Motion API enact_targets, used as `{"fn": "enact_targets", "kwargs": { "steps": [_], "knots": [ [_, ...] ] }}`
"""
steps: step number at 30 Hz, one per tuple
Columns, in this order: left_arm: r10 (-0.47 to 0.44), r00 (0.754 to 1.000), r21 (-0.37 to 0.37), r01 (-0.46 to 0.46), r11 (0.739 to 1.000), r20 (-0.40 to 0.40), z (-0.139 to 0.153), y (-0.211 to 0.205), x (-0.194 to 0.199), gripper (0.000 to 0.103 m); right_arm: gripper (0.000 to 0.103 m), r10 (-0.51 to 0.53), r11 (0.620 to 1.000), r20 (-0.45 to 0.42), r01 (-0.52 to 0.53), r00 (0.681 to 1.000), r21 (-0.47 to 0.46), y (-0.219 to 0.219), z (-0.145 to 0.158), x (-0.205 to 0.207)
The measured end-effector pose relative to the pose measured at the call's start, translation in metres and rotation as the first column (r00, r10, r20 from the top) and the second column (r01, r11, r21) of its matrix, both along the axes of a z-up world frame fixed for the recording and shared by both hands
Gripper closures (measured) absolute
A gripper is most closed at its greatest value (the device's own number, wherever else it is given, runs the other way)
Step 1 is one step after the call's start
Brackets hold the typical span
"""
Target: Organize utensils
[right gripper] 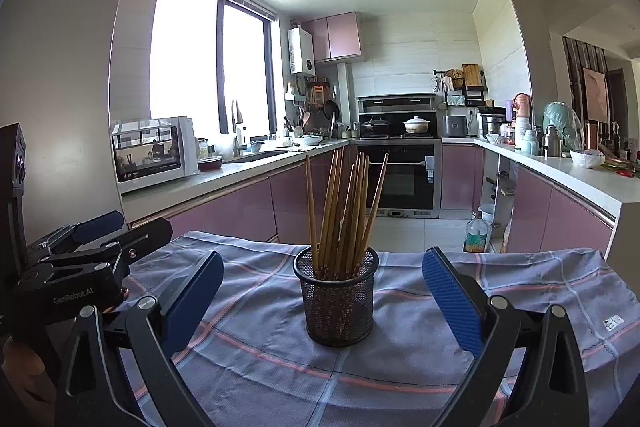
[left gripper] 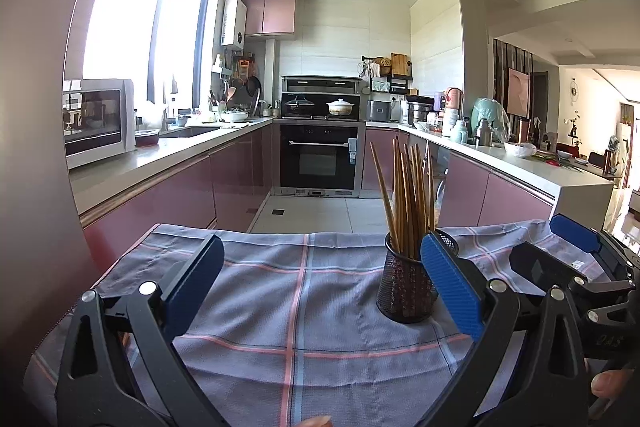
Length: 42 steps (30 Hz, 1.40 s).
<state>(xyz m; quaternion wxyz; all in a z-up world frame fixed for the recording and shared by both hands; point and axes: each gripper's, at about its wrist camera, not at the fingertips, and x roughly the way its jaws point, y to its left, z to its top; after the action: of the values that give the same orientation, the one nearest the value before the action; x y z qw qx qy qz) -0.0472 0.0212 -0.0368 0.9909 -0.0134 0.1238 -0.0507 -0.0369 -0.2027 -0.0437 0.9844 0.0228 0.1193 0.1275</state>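
On the desk's grey-blue checked cloth [right gripper: 500, 291], at the centre of my right wrist view, stands the black wire-mesh cup [right gripper: 337, 301] holding a bundle of brown wooden chopsticks [right gripper: 345, 211] that lean apart at their tops. Both of my right fingers [right gripper: 323, 301] are spread wide, the cup standing between the blue pads and beyond them, touching neither. Right of centre in my left wrist view the same cup [left gripper: 402, 285] shows just behind the right-hand blue pad, and my left fingers [left gripper: 322, 287] are likewise spread wide with nothing between them.
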Motion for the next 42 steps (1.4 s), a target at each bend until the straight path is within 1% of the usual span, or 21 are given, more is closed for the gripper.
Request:
{"fn": "enact_targets", "kwargs": {
  "steps": [23,42],
  "knots": [
    [0.035,0.999,-0.008,-0.035,0.999,0.018,0.0036,0.0066,-0.005,0.006,0.007,-0.005,1.0,0.016,0.005,1.0,0.003,0.0008,-0.0003,-0.0036],
    [0.037,0.999,-0.006,-0.037,0.999,0.023,0.004,0.0057,-0.0063,0.006,0.007,-0.003,1.0,0.018,0.003,1.0,0.004,-0.0013,0.0013,-0.005]
  ]
}}
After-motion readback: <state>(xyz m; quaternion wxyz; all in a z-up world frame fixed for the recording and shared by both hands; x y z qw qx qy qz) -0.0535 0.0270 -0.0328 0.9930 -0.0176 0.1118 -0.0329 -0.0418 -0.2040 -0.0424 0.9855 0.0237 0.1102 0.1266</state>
